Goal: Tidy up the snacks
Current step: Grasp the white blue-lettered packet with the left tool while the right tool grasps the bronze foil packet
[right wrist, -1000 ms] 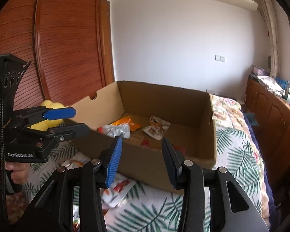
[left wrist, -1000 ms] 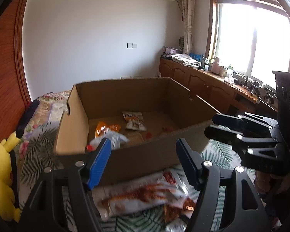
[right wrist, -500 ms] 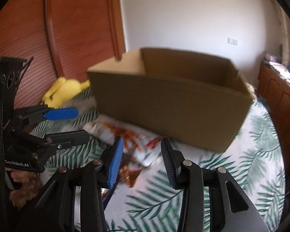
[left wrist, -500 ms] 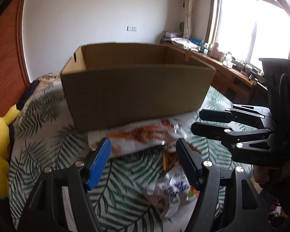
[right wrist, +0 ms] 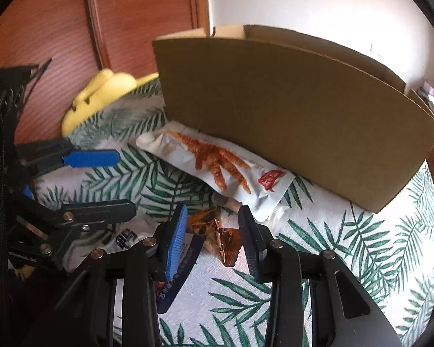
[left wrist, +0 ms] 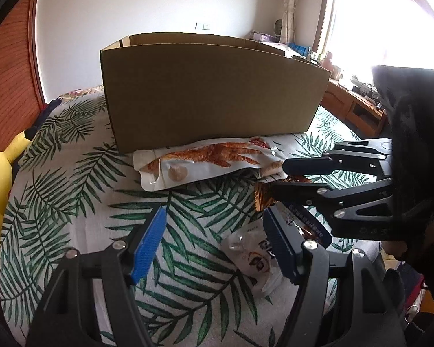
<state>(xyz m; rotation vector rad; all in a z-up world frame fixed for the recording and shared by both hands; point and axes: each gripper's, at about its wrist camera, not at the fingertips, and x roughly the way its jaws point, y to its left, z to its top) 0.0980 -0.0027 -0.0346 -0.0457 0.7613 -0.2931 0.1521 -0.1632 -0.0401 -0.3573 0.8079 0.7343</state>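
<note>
Left gripper (left wrist: 214, 241): fingers were held wide apart above the bed (left wrist: 72, 202), nothing gripped.
Right gripper (right wrist: 212, 235): fingers had just been closing, were left narrowly apart around a gold wrapper (right wrist: 217, 234); no grip was seen.
Snacks: a white chicken-feet packet (right wrist: 225, 167) was laid against the cardboard box (right wrist: 289, 115); smaller packets (left wrist: 254, 257) were scattered near the fingers.
Plush toy (right wrist: 101, 95): yellow, seen beside the box.
</note>
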